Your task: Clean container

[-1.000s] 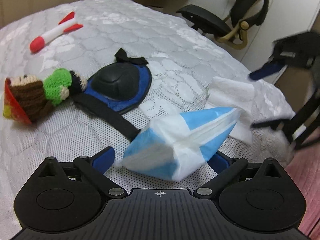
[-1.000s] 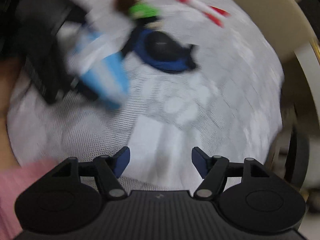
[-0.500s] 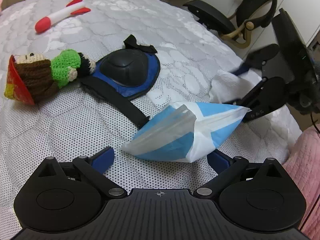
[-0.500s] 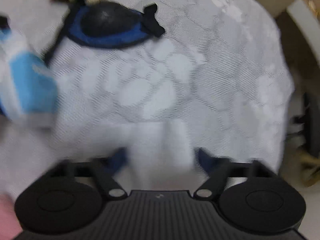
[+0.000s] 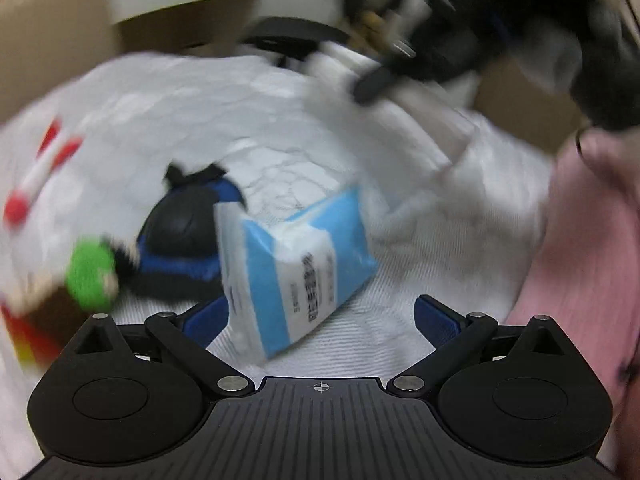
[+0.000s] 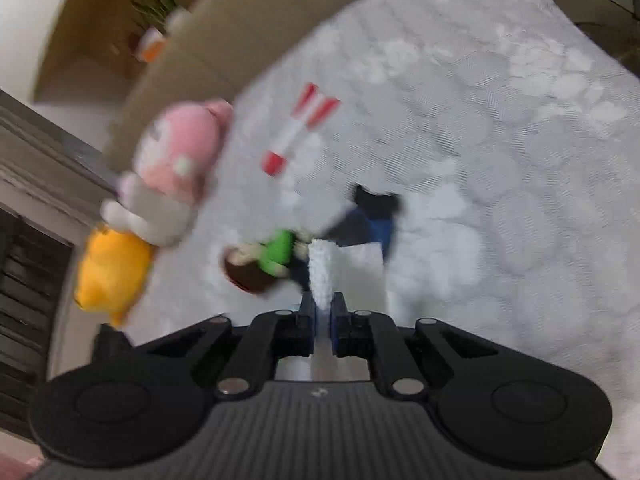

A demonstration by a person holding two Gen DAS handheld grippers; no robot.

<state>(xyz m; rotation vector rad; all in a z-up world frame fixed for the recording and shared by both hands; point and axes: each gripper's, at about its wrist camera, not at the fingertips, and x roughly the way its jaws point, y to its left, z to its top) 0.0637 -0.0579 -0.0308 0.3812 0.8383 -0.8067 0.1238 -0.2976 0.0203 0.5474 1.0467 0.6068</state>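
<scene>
A blue and white tissue pack (image 5: 296,272) sits between the fingers of my left gripper (image 5: 320,312), printed side up. It leans against the left finger (image 5: 208,316), while a strip of white quilt shows between it and the right finger (image 5: 436,318), so the jaws stand wide apart. My right gripper (image 6: 322,320) is shut on a white tissue (image 6: 322,276) that sticks up from between its pads. In the left wrist view the right gripper (image 5: 460,40) is a black blur at the upper right, with a pale streak below it that looks like the tissue (image 5: 420,120).
A white quilted bed (image 6: 500,200) carries a black and blue knee pad (image 5: 180,232), a crochet doll in green (image 5: 90,276) and a red and white rocket toy (image 6: 300,128). Pink (image 6: 176,160) and yellow (image 6: 112,272) plush toys lie at its edge. A pink sleeve (image 5: 580,260) fills the right.
The right gripper's jaws have closed on the white tissue and it has rolled and lifted away. In the left wrist view the pack has turned its printed side up and off the right finger.
</scene>
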